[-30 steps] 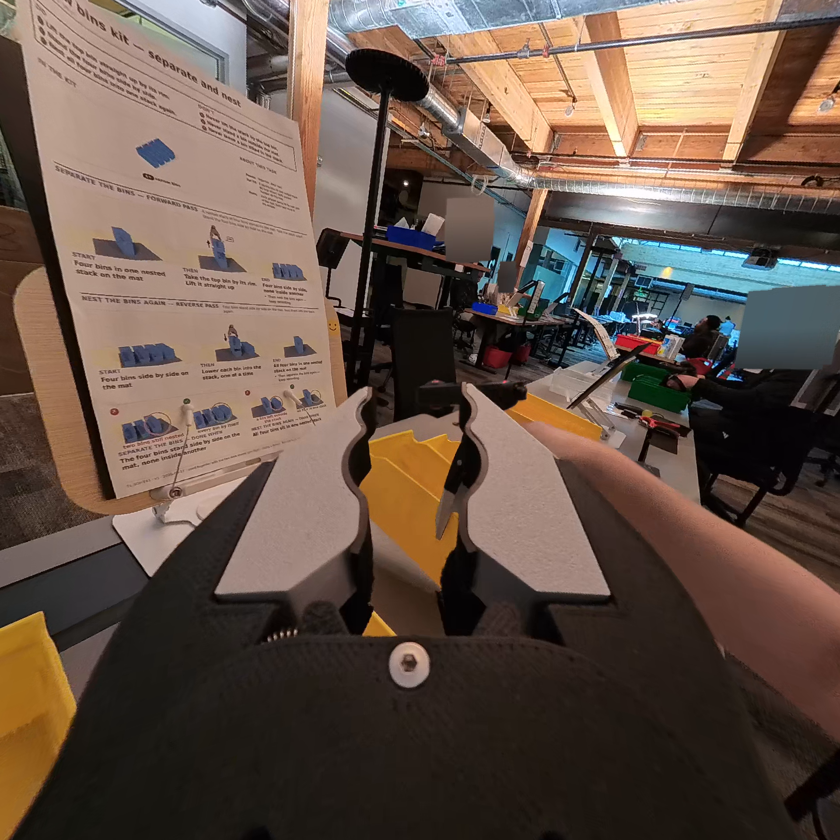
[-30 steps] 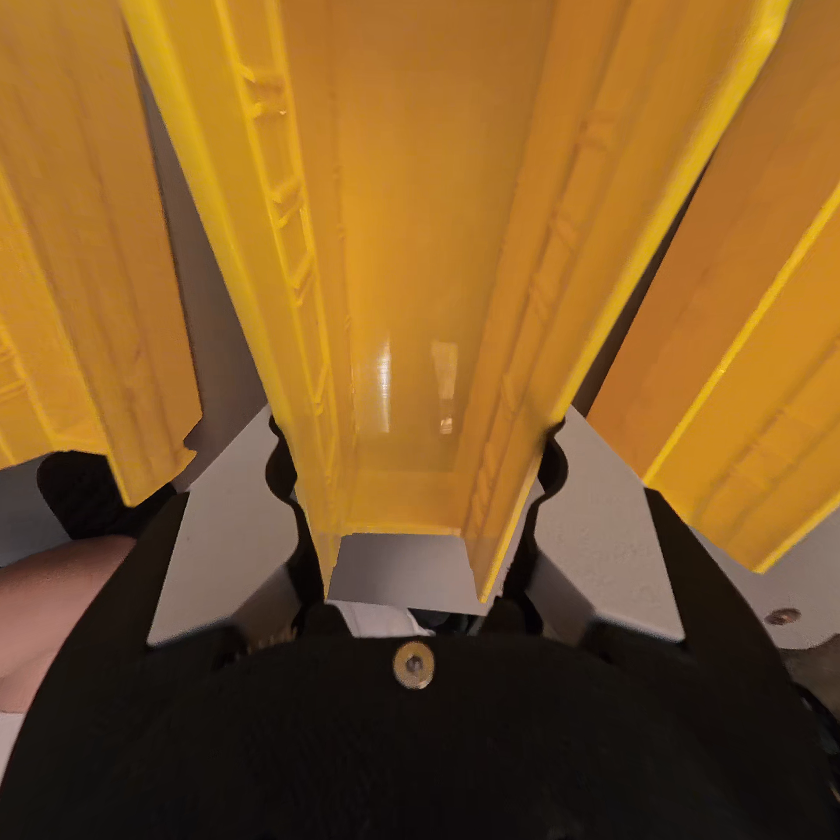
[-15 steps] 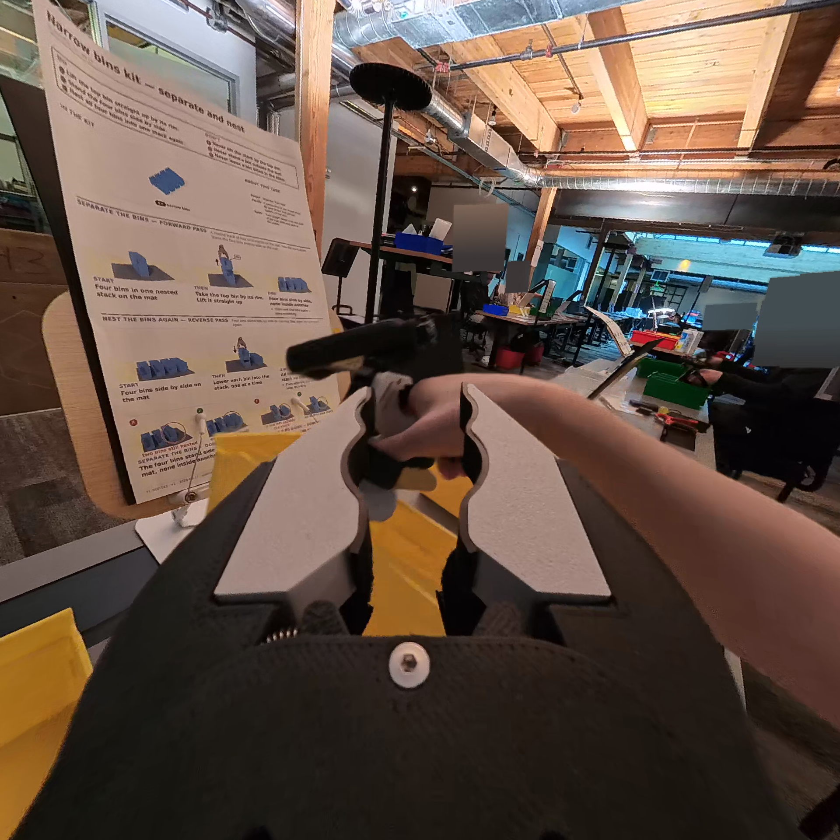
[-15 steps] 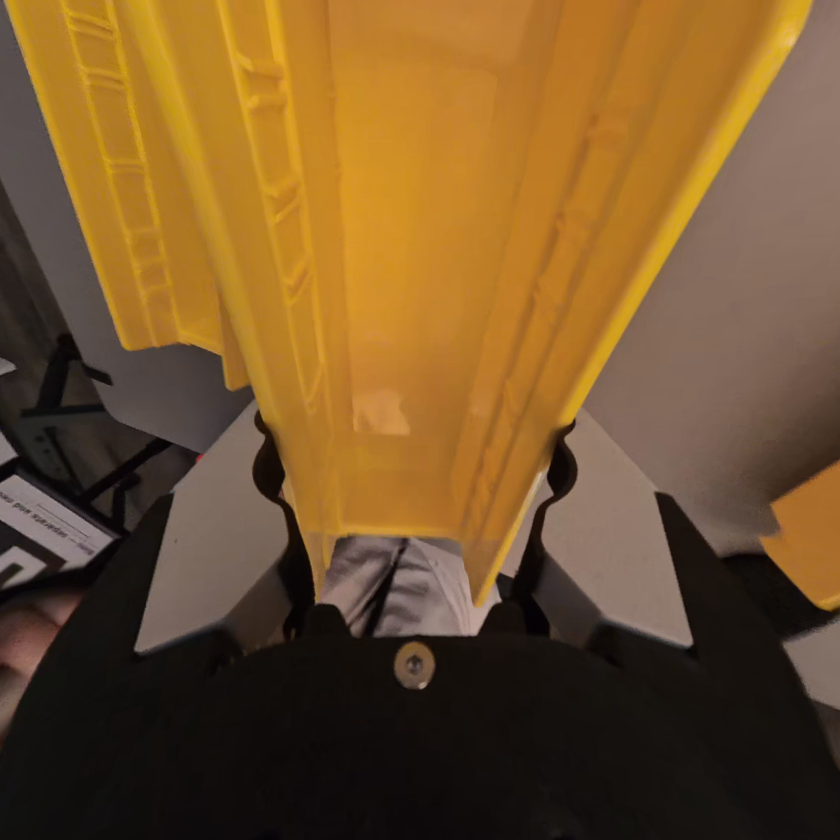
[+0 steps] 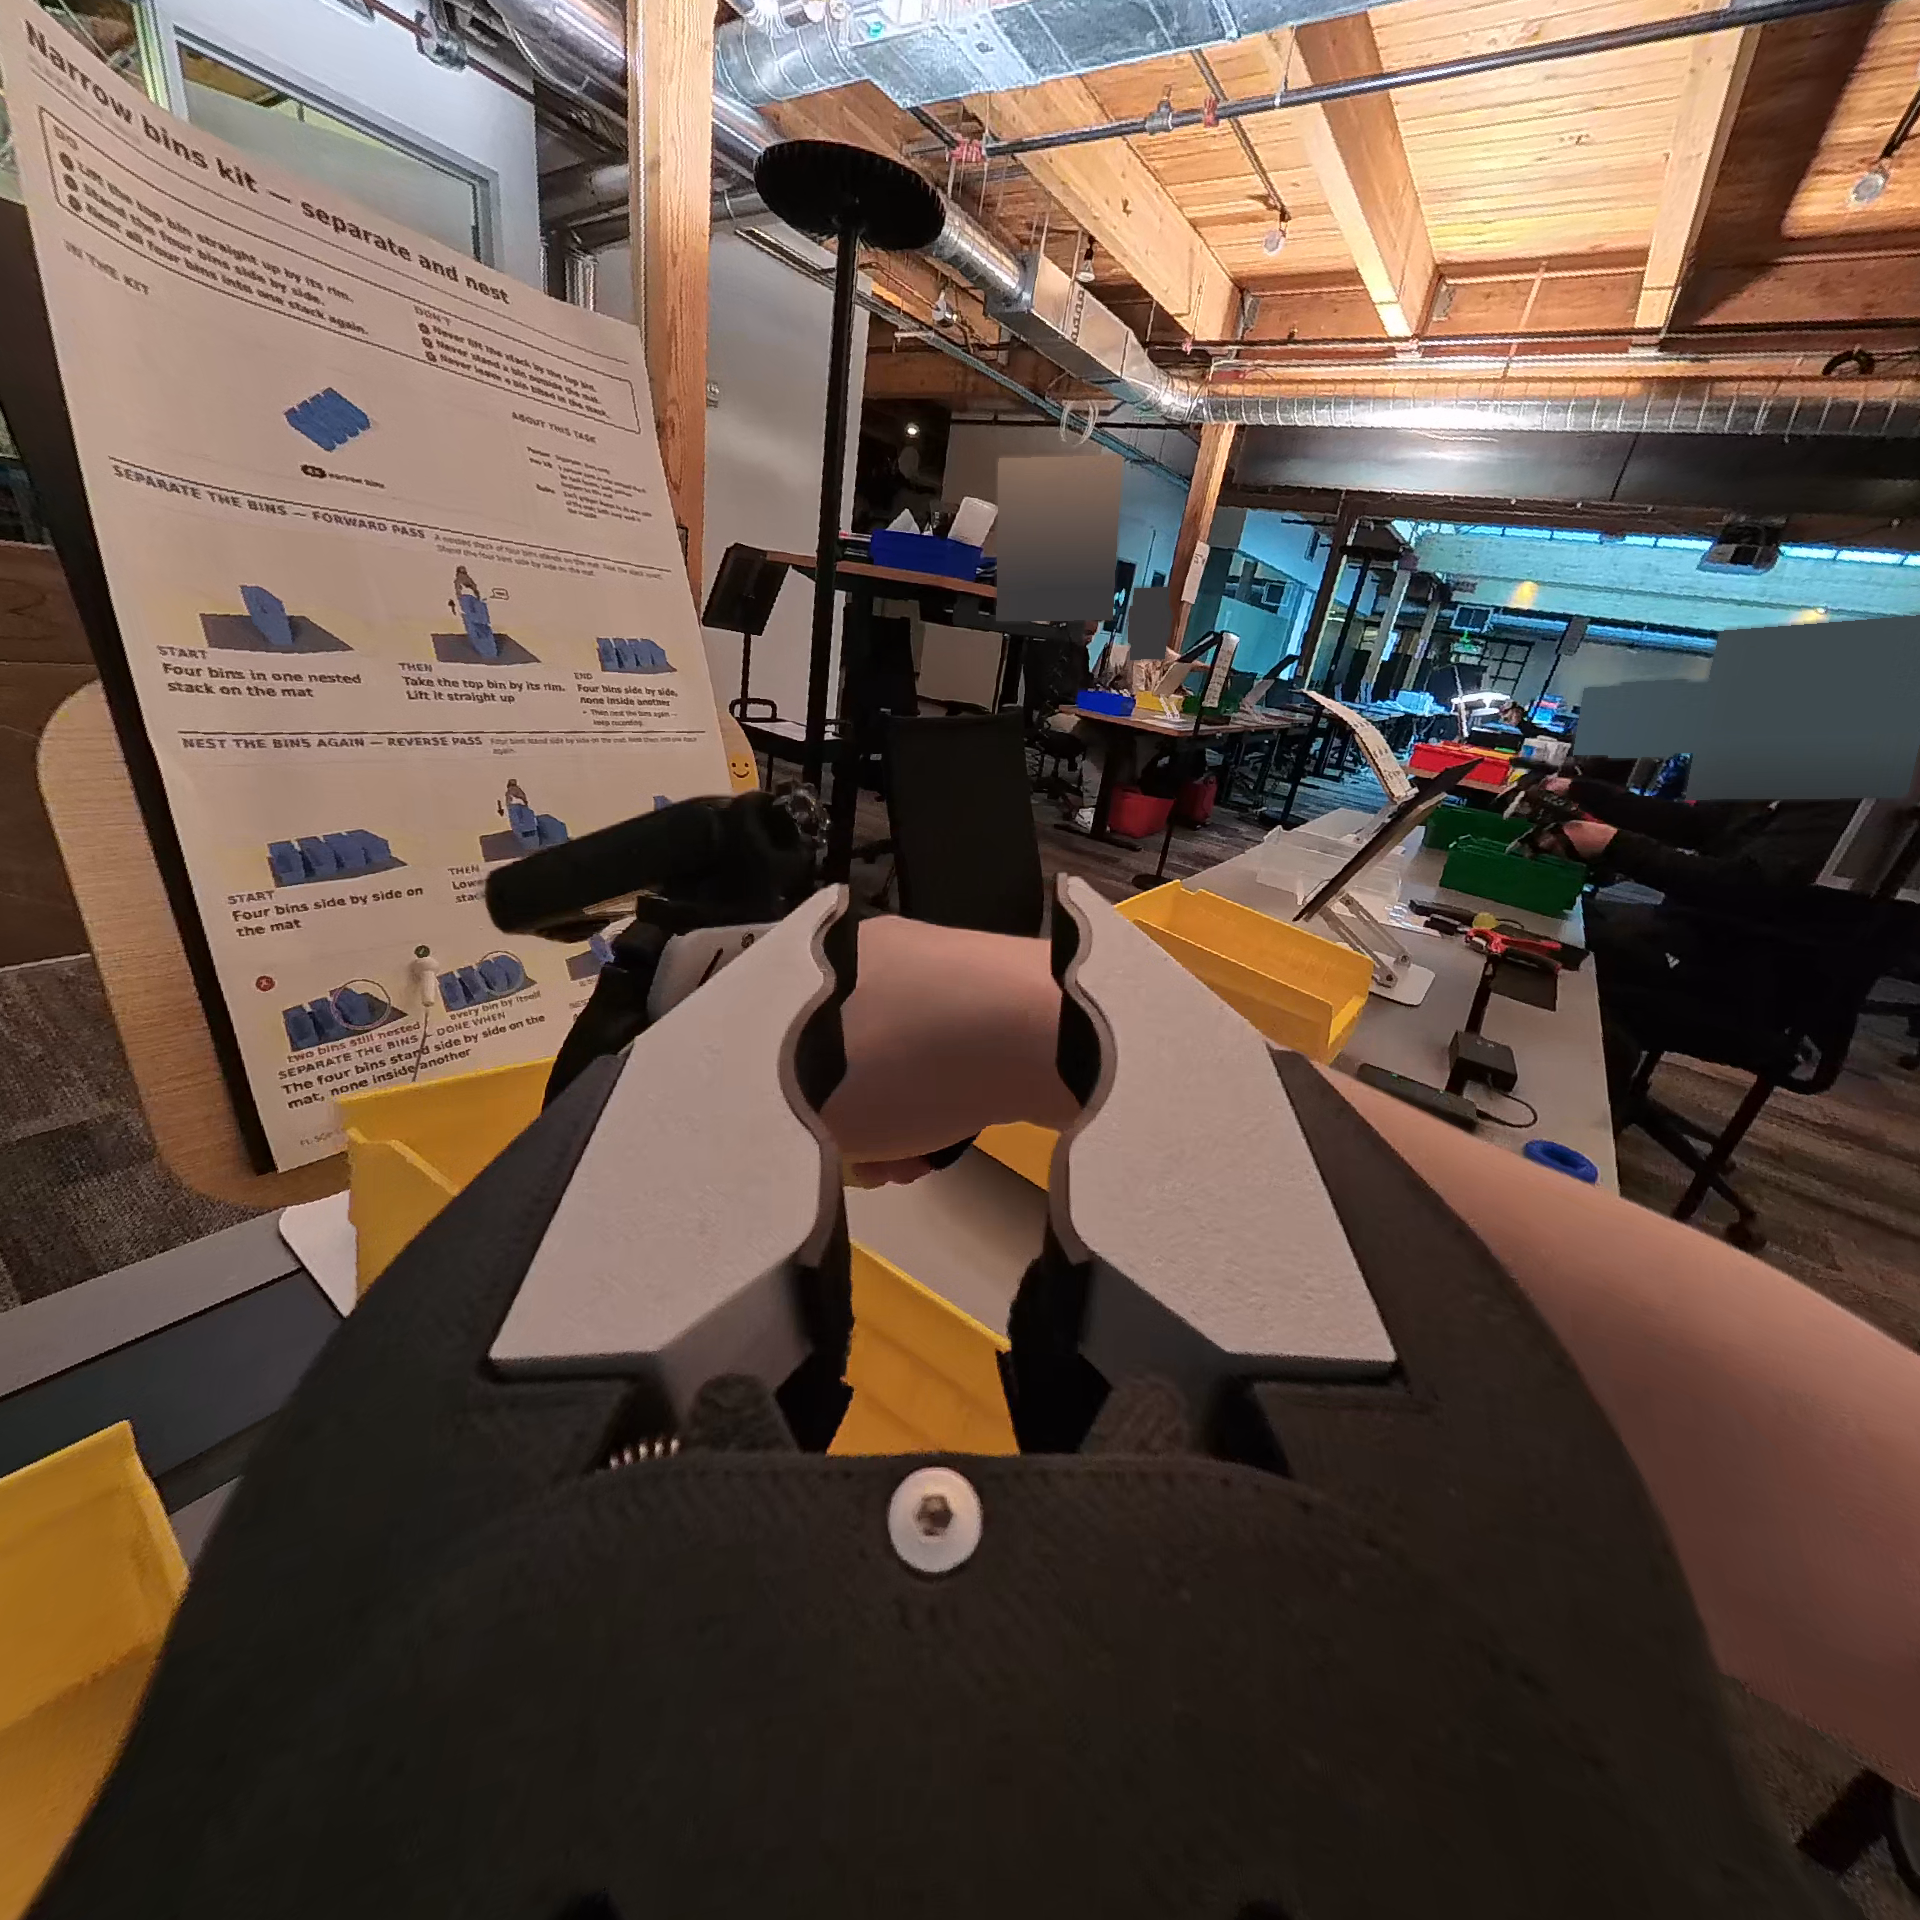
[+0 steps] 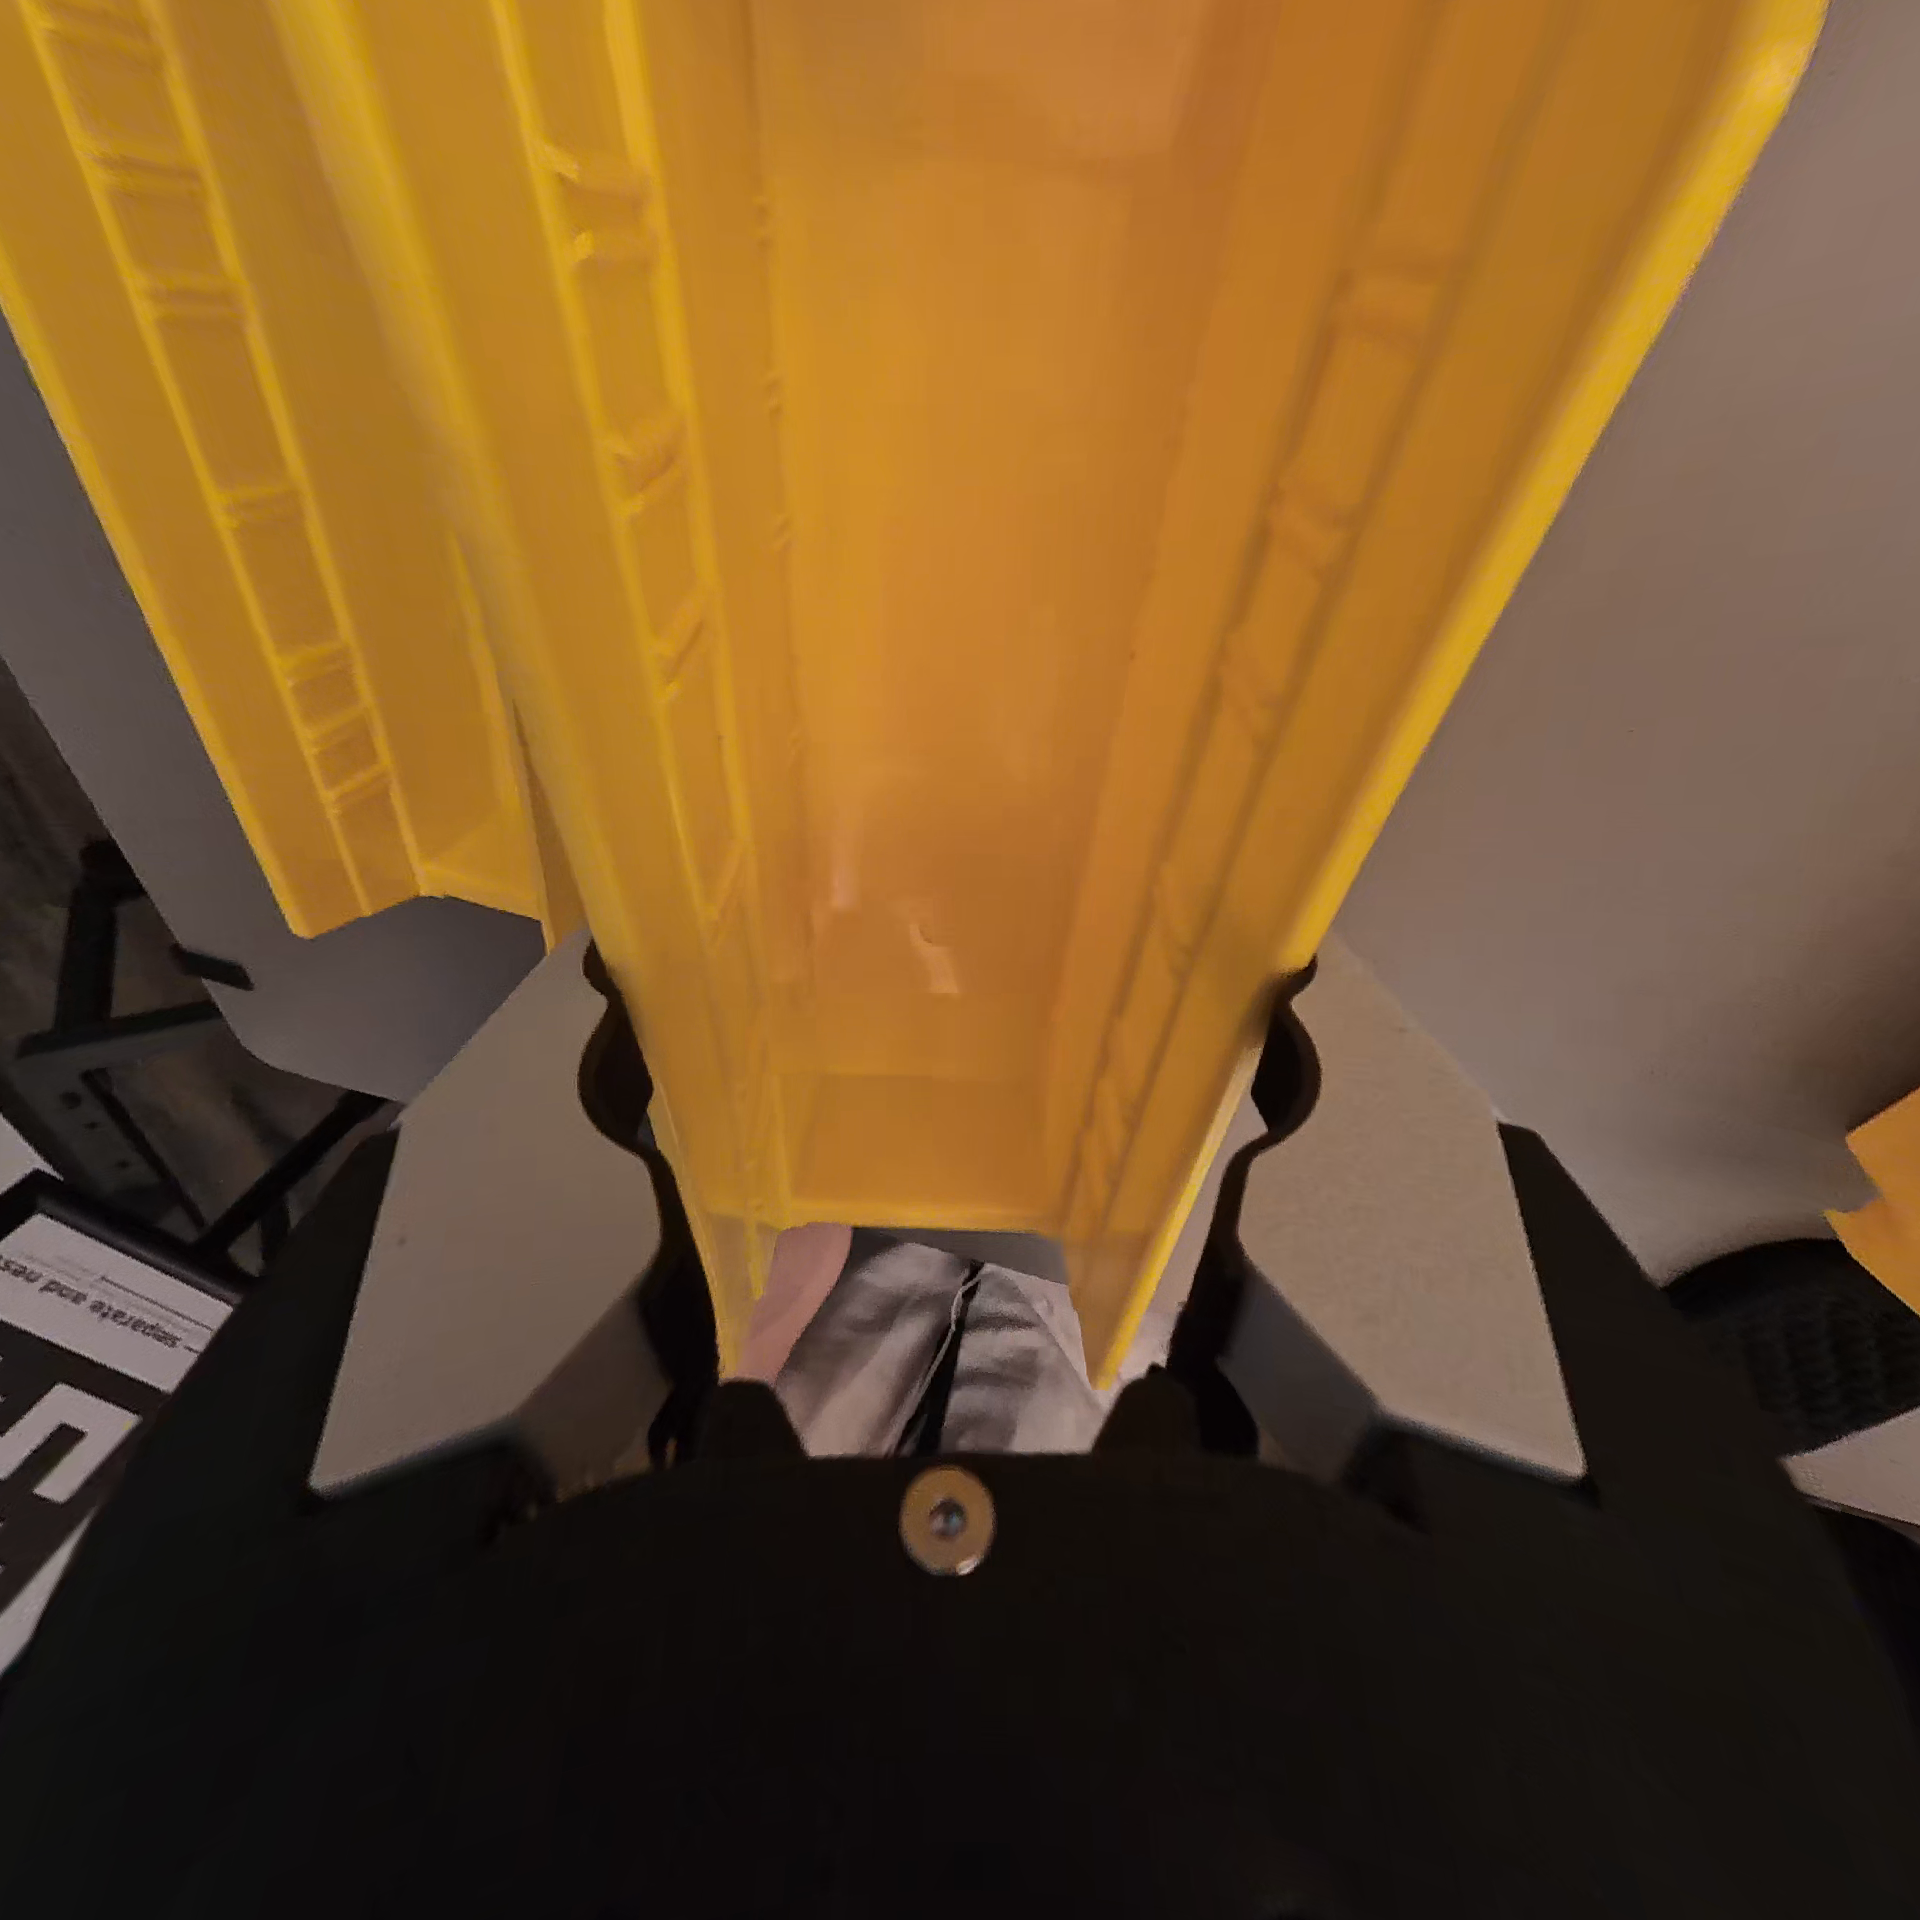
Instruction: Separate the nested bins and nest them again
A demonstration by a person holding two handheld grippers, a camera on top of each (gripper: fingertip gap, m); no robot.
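My right gripper [image 6: 951, 977] is shut on a long yellow bin [image 6: 987, 623]; both pads press on its side walls and the bin points away from the camera. A second yellow bin [image 6: 260, 520] lies close on its left, and a yellow corner [image 6: 1881, 1174] shows at the right edge. My left gripper [image 5: 951, 935] is open with nothing between its fingers. Beyond them in the left wrist view is the person's hand [image 5: 935, 1049] with the right gripper's black body [image 5: 665, 873]. Yellow bins lie below it [image 5: 416, 1143], to the right [image 5: 1247, 966] and at the lower left [image 5: 73, 1610].
An instruction poster [image 5: 364, 623] stands at the back left with a black pole stand [image 5: 842, 520] beside it. On the grey table [image 5: 1538, 1039] to the right are a tablet stand [image 5: 1382, 862], green bins [image 5: 1507, 873], a small black box [image 5: 1481, 1060] and a blue ring [image 5: 1558, 1158]. The person's forearm [image 5: 1662, 1403] crosses the right side.
My right gripper has carried the yellow bin away from its neighbours; the bin on its right has slid almost out of view. The right hand has moved in front of my left fingers.
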